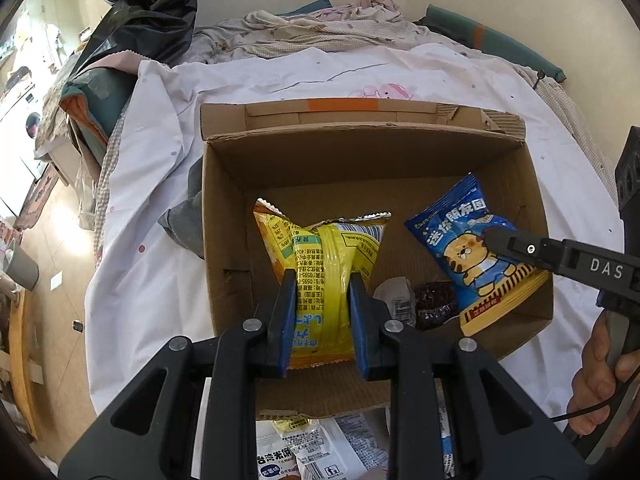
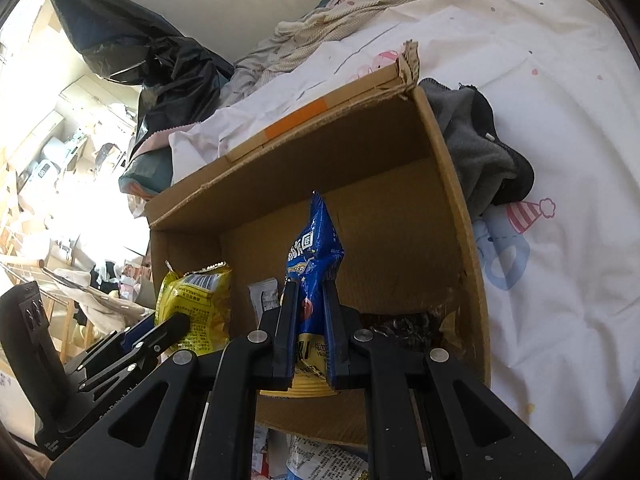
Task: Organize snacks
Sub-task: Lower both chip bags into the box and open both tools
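Over the open cardboard box (image 1: 372, 152), which is sitting on a white printed bedsheet (image 1: 160, 272), both grippers are holding snack packets. The left gripper (image 1: 323, 280) is pinching a yellow snack bag (image 1: 324, 248) between its blue pads, its jaws closed tight on the bag's lower half, and the bag is hanging inside the box near the left wall. The right gripper (image 2: 308, 292) is clamping a blue snack bag (image 2: 316, 248) with a cartoon animal printed on it; its jaws are shut on the packet's middle, and the packet is standing upright above the box floor toward the right wall. In the left wrist view the right gripper's finger is lying across the face of the blue bag, with a person's hand (image 1: 600, 376) wrapping the handle at the right edge. On the box floor, between the two held bags, a small white packet (image 1: 396, 300) and a dark red packet (image 1: 436, 304) are lying near the front wall. More snack packets (image 1: 320, 448) are lying on the sheet just outside the box's front edge. A grey cloth (image 2: 480, 148) is bunching against one outer side wall of the box.
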### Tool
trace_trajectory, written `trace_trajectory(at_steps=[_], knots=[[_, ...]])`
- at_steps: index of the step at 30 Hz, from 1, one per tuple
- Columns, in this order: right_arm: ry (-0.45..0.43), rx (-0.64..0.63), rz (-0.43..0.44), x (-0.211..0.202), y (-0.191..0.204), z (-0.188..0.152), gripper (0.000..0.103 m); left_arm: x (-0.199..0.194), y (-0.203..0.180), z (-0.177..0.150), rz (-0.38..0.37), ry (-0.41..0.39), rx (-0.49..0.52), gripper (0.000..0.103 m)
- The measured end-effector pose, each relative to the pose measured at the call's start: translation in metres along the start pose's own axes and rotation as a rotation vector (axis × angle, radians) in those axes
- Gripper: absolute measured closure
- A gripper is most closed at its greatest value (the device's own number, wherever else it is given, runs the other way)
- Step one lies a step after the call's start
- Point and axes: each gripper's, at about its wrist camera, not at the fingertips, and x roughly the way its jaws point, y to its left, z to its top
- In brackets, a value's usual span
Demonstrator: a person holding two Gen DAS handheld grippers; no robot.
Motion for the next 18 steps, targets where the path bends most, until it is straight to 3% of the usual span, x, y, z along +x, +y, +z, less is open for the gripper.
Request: trace_trajectory(at_steps=[11, 13, 14, 16, 18], knots=[[0.019, -0.025, 0.004, 0.006, 0.008, -0.003, 0.091, 0.002, 0.002, -0.002, -0.01, 0.016, -0.022, 0.082], [0.014, -0.03, 0.013, 0.005, 0.009, -0.002, 0.087, 0.002, 0.002, -0.002, -0.013, 0.018, -0.021, 0.08], [0.015, -0.029, 0.02, 0.005, 0.01, -0.002, 0.087, 0.001, 0.002, -0.002, -0.017, 0.018, -0.023, 0.077], [0.008, -0.031, 0.014, 0.004, 0.01, -0.001, 0.086, -0.002, 0.004, -0.002, -0.026, 0.01, -0.033, 0.05], [0.006, -0.035, -0.013, 0.003, 0.01, -0.001, 0.085, -0.006, 0.006, -0.001, -0.022, -0.011, -0.044, 0.034]])
